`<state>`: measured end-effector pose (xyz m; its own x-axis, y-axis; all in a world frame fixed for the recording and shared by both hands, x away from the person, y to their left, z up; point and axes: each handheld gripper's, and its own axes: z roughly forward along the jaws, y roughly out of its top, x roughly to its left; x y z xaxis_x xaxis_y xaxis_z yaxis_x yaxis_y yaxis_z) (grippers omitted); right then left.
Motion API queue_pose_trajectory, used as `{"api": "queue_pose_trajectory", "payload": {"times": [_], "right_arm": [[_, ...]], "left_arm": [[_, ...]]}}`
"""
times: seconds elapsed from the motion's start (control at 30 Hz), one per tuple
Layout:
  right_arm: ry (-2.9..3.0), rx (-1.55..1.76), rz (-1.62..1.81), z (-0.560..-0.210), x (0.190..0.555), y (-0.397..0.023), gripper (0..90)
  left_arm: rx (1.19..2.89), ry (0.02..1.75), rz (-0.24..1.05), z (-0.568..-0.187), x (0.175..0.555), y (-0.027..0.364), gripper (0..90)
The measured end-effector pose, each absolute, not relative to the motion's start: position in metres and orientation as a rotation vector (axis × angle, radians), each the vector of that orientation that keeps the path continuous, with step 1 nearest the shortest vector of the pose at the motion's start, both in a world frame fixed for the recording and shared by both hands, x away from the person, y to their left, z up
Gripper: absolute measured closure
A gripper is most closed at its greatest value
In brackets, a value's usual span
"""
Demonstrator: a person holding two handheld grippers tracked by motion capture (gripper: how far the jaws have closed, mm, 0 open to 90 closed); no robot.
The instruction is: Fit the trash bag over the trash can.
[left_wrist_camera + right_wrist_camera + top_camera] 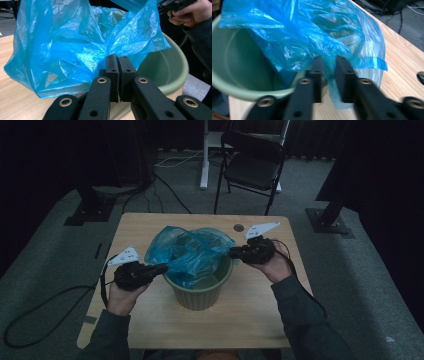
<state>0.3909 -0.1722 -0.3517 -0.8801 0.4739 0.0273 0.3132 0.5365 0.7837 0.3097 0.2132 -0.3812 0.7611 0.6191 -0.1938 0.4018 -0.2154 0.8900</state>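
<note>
Left tongs (159, 268) are closed on the edge of a blue plastic bag (190, 251); in the left gripper view the tongs (118, 61) have their pads pressed together with almost no gap, and the film of the bag (75, 47) bunches directly at and above their tips. Right tongs (235, 252) meet the opposite edge of the bag; in the right gripper view the tongs (329, 62) stand slightly parted, with a fold of the bag (312, 35) running down between the two pads. The picture is blurred, so whether the pads press on the film cannot be told. The bag lies between the two tongs, crumpled and partly billowed, draped over and into a green bucket (202, 292). The bucket stands upright on the wooden surface (250, 320), between and just below both tongs. In the left gripper view the bucket's rim (175, 75) curves to the right of the tongs, and part of the bag spills over the rim on their left and rests on the surface (15, 100). In the right gripper view the bucket's interior (244, 65) lies to the left of the tongs. A black folding chair (252, 167) stands on the floor beyond the surface, well apart from both tongs.
</note>
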Motion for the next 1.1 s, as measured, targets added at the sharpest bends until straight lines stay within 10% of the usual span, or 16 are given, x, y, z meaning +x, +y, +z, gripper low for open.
{"api": "queue_pose_trajectory", "payload": {"times": [1.1], "right_arm": [[2.688, 0.648, 1.285, -0.368, 0.365, -0.191, 90.0]], "left_arm": [[1.863, 0.789, 0.136, -0.417, 0.291, 0.207, 86.4]]}}
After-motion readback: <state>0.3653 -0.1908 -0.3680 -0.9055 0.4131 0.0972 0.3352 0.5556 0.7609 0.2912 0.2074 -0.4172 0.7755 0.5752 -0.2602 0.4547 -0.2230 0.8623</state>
